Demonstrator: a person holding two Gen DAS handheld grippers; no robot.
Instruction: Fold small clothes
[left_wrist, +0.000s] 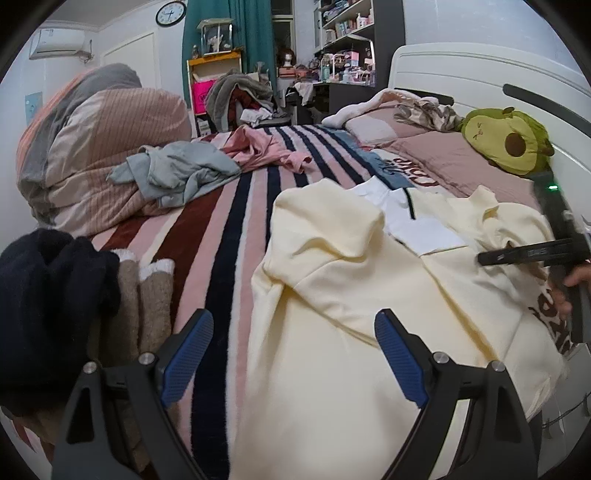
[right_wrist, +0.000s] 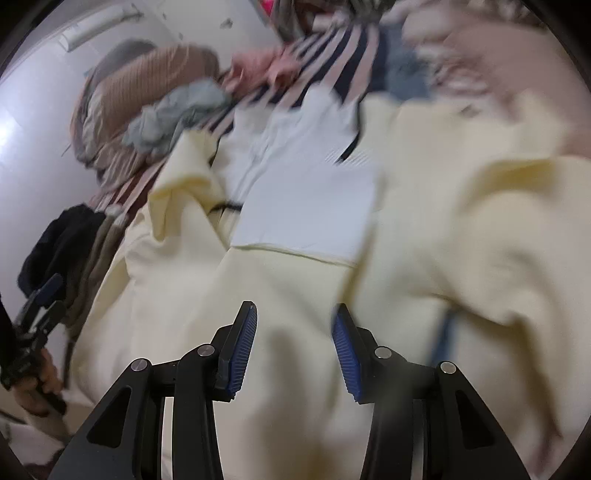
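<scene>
A cream sweatshirt (left_wrist: 351, 295) lies spread on the striped blanket (left_wrist: 221, 229), with one sleeve folded in over its body. A white garment (left_wrist: 417, 221) lies flat beyond it. My left gripper (left_wrist: 293, 325) hovers open over the sweatshirt's left edge, with nothing between its blue pads. In the blurred right wrist view my right gripper (right_wrist: 295, 310) hangs over the cream sweatshirt (right_wrist: 295, 280), its jaws apart and the pads gripping nothing. The white garment (right_wrist: 306, 206) lies ahead of it. In the left wrist view the right gripper (left_wrist: 517, 254) shows at the far right over the sweatshirt's collar.
Crumpled grey-blue (left_wrist: 177, 173) and pink (left_wrist: 266, 147) clothes lie farther up the bed. A dark garment (left_wrist: 48, 288) and beige socks (left_wrist: 147, 302) sit at the near left. A rolled duvet (left_wrist: 103, 147) fills the left, and an avocado plush (left_wrist: 509, 140) rests by the white headboard (left_wrist: 480, 70).
</scene>
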